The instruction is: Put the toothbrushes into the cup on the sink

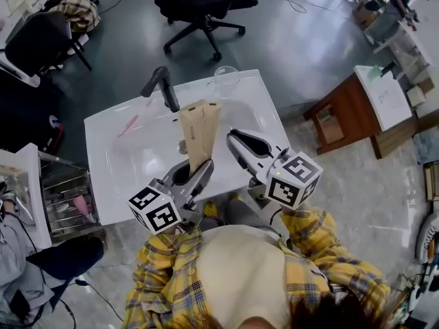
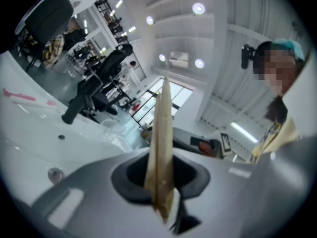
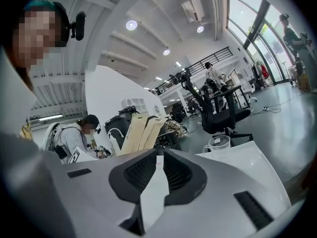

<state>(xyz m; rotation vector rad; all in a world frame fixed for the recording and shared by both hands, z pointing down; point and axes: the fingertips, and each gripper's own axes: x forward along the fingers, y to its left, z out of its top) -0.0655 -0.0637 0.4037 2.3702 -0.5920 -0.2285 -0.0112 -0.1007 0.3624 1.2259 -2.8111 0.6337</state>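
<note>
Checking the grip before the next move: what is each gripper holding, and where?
The left gripper clamps the brown paper packets by their lower end; the right gripper holds nothing.

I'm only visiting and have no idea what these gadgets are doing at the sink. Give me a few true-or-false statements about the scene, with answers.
1. The left gripper clamps flat brown packets that stand upright over the sink. True.
2. The clear cup lies tipped over in the basin. False: it stands upright on the sink's far rim, right of the black faucet.
3. A pink toothbrush lies on the sink's rim left of the faucet. True.
4. The right gripper grips the faucet. False: its jaws are apart with nothing between them, beside the packets.
</note>
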